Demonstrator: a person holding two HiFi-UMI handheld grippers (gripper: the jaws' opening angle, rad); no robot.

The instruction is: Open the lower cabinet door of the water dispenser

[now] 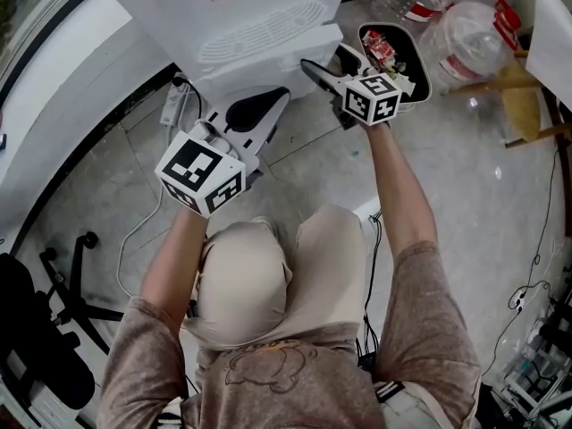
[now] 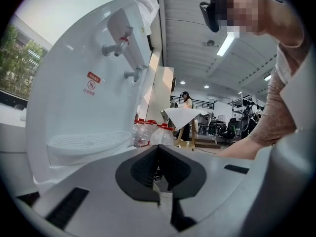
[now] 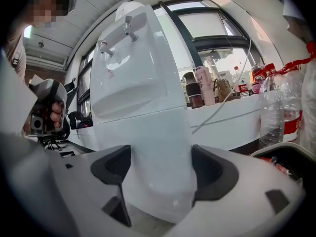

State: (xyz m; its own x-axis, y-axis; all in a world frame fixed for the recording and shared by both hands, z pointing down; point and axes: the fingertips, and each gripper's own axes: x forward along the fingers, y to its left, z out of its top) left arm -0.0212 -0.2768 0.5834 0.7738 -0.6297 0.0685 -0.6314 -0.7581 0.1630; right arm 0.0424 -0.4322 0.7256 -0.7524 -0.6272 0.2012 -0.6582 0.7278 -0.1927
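The white water dispenser (image 1: 268,7) stands in front of me, its drip tray (image 2: 84,142) jutting out above the lower cabinet door (image 3: 160,157). My right gripper (image 1: 308,65) points at that door from close by. In the right gripper view the right gripper (image 3: 160,168) is open, and the door's curved front and bottom edge fill the gap between its pads (image 3: 116,167). Whether the pads touch the door I cannot tell. My left gripper (image 1: 268,105) hovers left of it below the tray. In its own view the left gripper (image 2: 158,149) is shut and holds nothing.
A black bin (image 1: 393,56) with rubbish stands right of the dispenser, with big water bottles (image 1: 447,25) and a wooden frame (image 1: 527,88) beyond it. A cable (image 1: 134,231) runs over the floor at the left, near a black chair base (image 1: 63,302). A counter with cups (image 3: 202,88) lies behind.
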